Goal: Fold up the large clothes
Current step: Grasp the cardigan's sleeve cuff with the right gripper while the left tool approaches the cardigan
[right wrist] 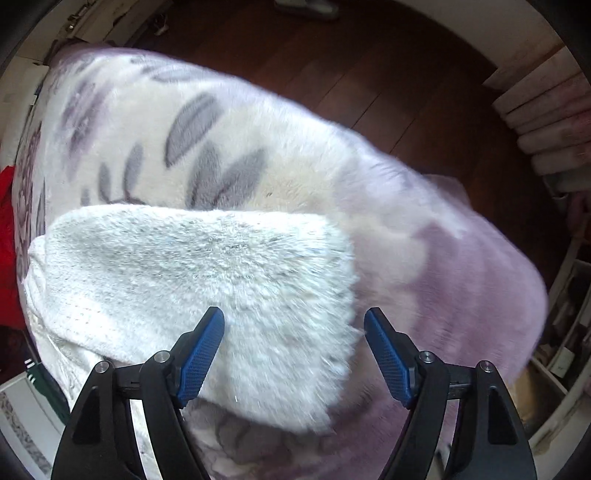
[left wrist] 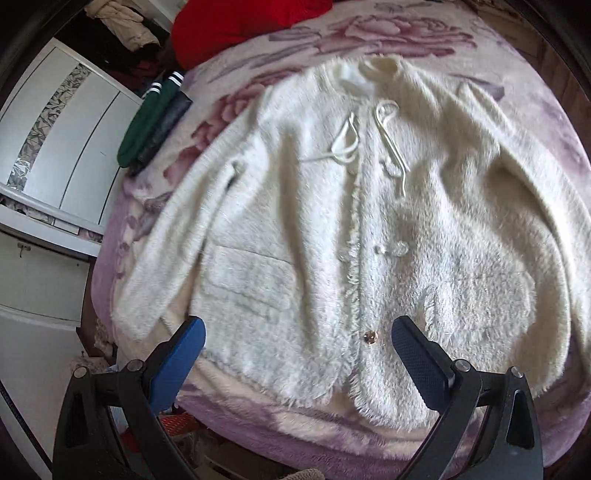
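White fuzzy cardigan (left wrist: 332, 229) lies spread face-up on the blanket (left wrist: 480, 66), front closed, neck cords looped near its collar, a pocket on each side of the front edge. I see my left claw (left wrist: 297, 345) hanging over the cardigan's hem, released, fingers wide, nothing between them. A gold button (left wrist: 368, 336) sits on the hem between those fingers. Beyond the cardigan's collar lies a red garment (left wrist: 236, 26); off its left sleeve, a green one (left wrist: 147, 118). My right claw (right wrist: 294, 341) is released too, hovering above a cardigan sleeve (right wrist: 207, 280) that rests on the blanket, near the edge toward the wood floor (right wrist: 332, 48).
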